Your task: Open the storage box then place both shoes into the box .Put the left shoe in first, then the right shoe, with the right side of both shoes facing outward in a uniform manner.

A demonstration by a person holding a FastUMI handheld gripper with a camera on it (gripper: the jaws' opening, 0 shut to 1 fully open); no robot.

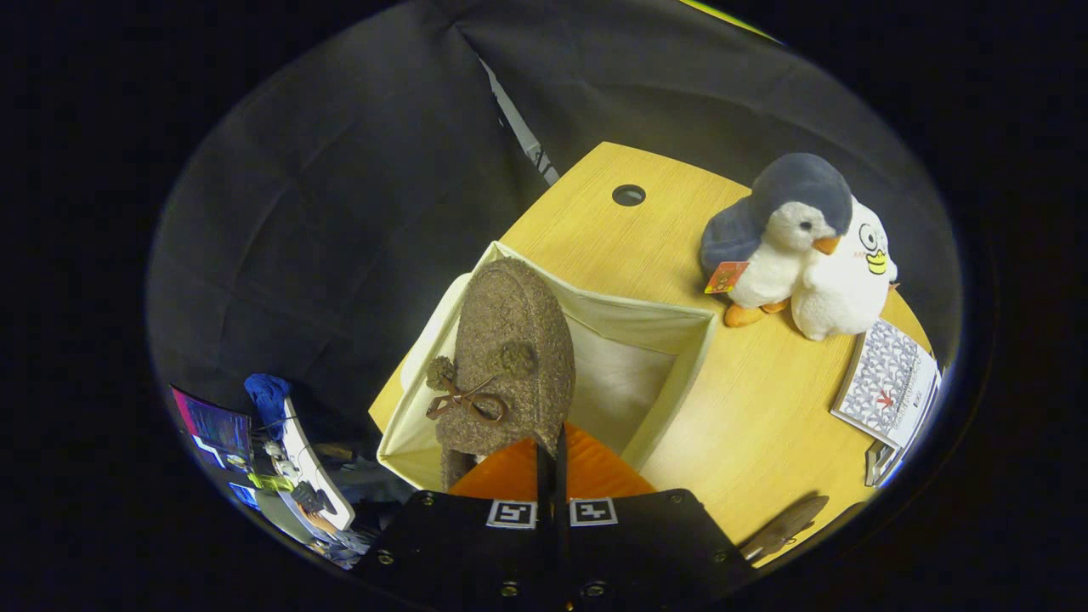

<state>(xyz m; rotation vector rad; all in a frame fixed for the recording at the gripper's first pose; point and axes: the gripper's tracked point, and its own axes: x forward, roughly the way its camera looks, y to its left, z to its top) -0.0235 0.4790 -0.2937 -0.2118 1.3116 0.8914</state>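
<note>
Gripper (551, 463) sat over the near wall of the open storage box (671, 327), fingers drawn almost together with only a thin slit between them. They appeared clenched on the heel end of a brown fuzzy shoe (510, 357); the exact contact was hidden by the shoe's orange lining (586, 472), so I judged the grasp rather than saw it

Shoe hung toe-forward over the left part of the box, a small bow and 2 pompoms (476, 387) on its upper facing me. I could not tell whether its sole touched the box floor or still hung above it

Box was cream fabric, top open, standing at the near-left part of the wooden table (765, 408). Inside looked bare where visible

A second brown shoe (786, 523) lay on the table, well apart from the box, near my right

Beyond the box: a plush penguin (790, 234) touching a white plush duck (850, 280), a patterned booklet (888, 382) beside them

Step in hand, as I read it: box opened, shoe 1 going in. Which foot it was I could not tell

Next move called for lowering it against the left wall, right side outward, then releasing
</note>
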